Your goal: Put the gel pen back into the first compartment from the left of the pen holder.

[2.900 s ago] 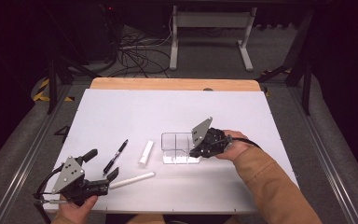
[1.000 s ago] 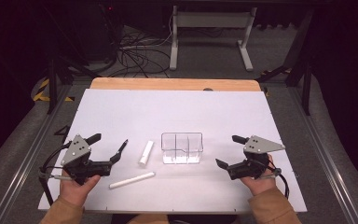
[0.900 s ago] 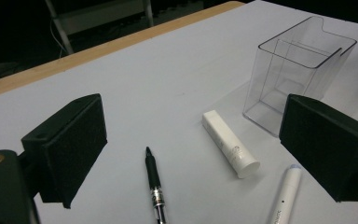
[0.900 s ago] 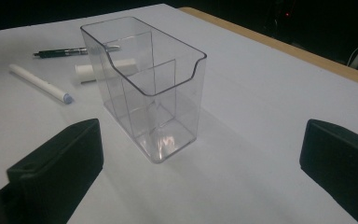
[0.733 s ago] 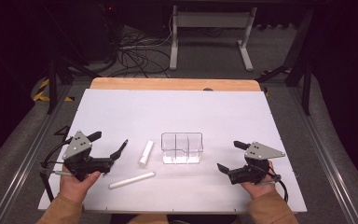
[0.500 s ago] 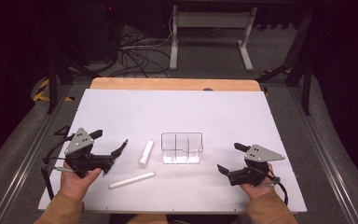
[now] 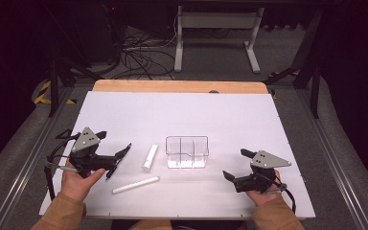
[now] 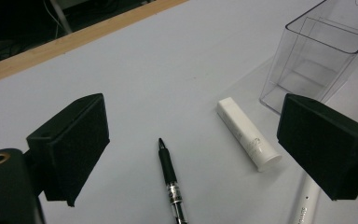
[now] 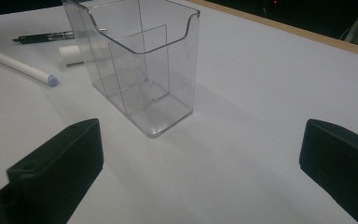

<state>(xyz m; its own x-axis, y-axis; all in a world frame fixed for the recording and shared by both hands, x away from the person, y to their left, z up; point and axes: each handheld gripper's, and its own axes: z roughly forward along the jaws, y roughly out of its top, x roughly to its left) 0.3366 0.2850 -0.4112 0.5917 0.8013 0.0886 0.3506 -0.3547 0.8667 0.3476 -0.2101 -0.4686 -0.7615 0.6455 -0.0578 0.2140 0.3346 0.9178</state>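
Note:
A black pen (image 8: 169,173) lies on the white table, its tip pointing away, and my left gripper (image 8: 198,147) stands open just above it with a jaw on either side. From above, the left gripper (image 7: 114,142) sits at the front left with the pen (image 7: 111,171) partly under it. A short white tube (image 7: 150,157) and a long white marker (image 7: 135,185) lie just right of it. An empty clear divided container (image 7: 187,152) stands upright mid-table. My right gripper (image 7: 237,164) is open and empty, right of the container (image 9: 140,60) and apart from it.
The white table top (image 7: 182,115) has a wooden strip (image 7: 177,86) along its far edge. Beyond it are a dark floor, cables and a desk frame (image 7: 215,33). Metal rails run along both sides of the table.
The right gripper left the container and drew back to the front right. The left gripper moved up and to the right until it stood over the black pen.

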